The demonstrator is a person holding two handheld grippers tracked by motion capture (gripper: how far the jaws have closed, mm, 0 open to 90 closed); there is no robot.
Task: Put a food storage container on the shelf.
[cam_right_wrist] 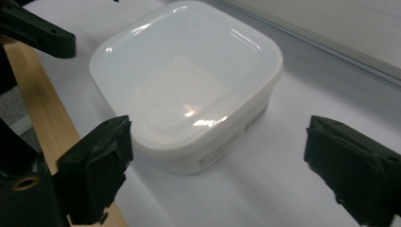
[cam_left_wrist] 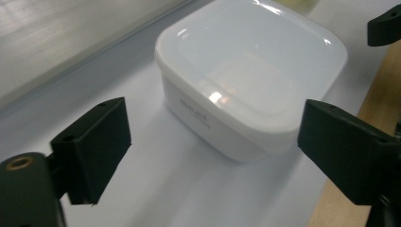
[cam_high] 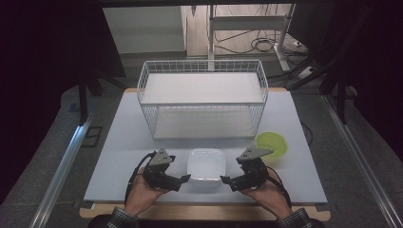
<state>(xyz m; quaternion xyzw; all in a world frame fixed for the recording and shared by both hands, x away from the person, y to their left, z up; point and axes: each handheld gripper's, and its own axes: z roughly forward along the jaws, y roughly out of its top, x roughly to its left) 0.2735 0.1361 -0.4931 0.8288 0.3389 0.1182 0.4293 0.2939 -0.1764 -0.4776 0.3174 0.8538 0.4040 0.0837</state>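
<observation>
Hands, high view: the person's left hand (cam_high: 142, 192) and right hand (cam_high: 266, 192) come in at the near edge, each holding a gripper.
Left gripper, high view: the left gripper (cam_high: 183, 179) points inward toward the white tub (cam_high: 206, 164), jaws spread and holding nothing, tips just beside the tub's near left corner.
Right gripper, high view: the right gripper (cam_high: 227, 181) mirrors it at the near right corner, jaws likewise parted and empty.
Tub, high view: a square, shallow container with rounded corners, near the front of the bench (cam_high: 123, 156), midway between the two grippers; no clear long axis.
Other things, high view: a wire basket (cam_high: 202, 97) stands behind the tub, and a green bowl (cam_high: 272, 144) sits to the right, nearer the right gripper.
Left gripper view: the tub (cam_left_wrist: 250, 75) lies ahead and slightly toward the right-hand jaw; that jaw overlaps the tub's near corner in the picture, but contact cannot be told. The tip of the other gripper (cam_left_wrist: 385, 26) shows at the upper right.
Right gripper view: the tub (cam_right_wrist: 189, 80) lies ahead and toward the left-hand jaw, whose tip sits just beside the rim; the other jaw is well clear.
Judgement: both grippers are about equally near; the likely next move is a two-sided grasp, each closing over its own corner of the rim.
</observation>
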